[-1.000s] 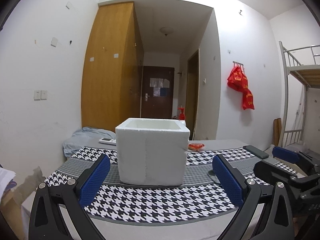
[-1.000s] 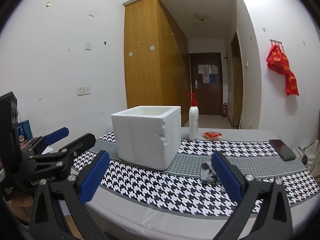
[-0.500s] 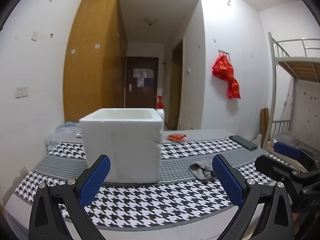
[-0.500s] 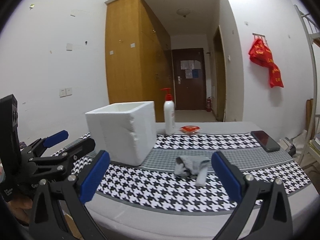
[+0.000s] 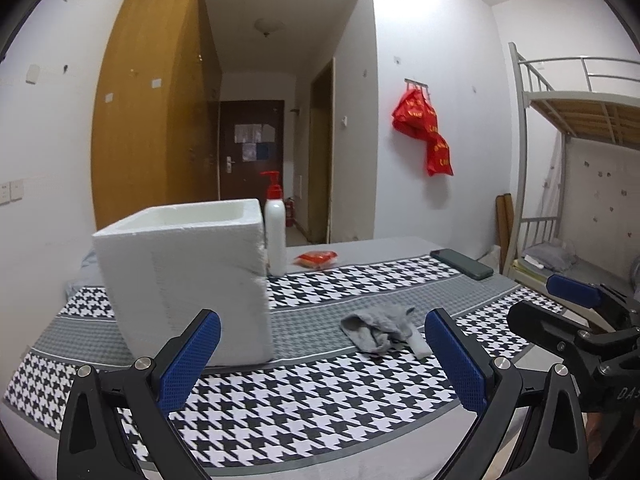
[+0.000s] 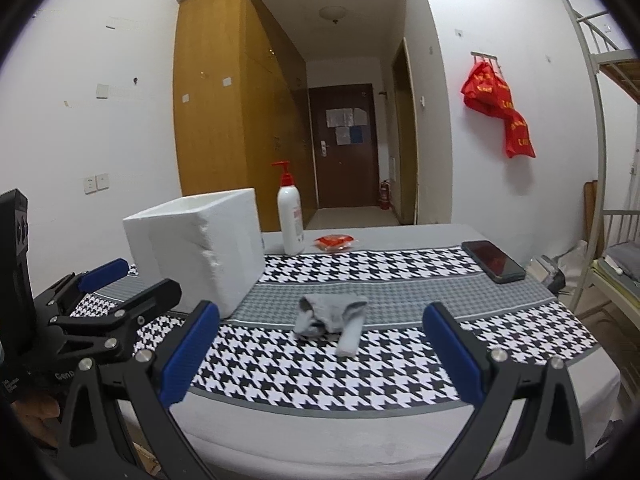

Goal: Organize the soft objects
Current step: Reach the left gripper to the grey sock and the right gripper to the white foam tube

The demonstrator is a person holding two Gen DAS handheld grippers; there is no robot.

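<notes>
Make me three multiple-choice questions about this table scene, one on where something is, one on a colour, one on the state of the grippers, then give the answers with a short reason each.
1. Where do the grey socks lie?
A. inside the foam box
B. on the houndstooth cloth, right of the foam box
C. on the phone

2. What colour is the pump on the white bottle?
A. red
B. blue
C. green

3. How are the two grippers?
A. both shut on socks
B. one open, one shut
C. both open and empty

Answers:
1 B: the socks rest on the cloth beside the foam box.
2 A: its pump head is red.
3 C: the left gripper and right gripper show wide gaps, holding nothing.
</notes>
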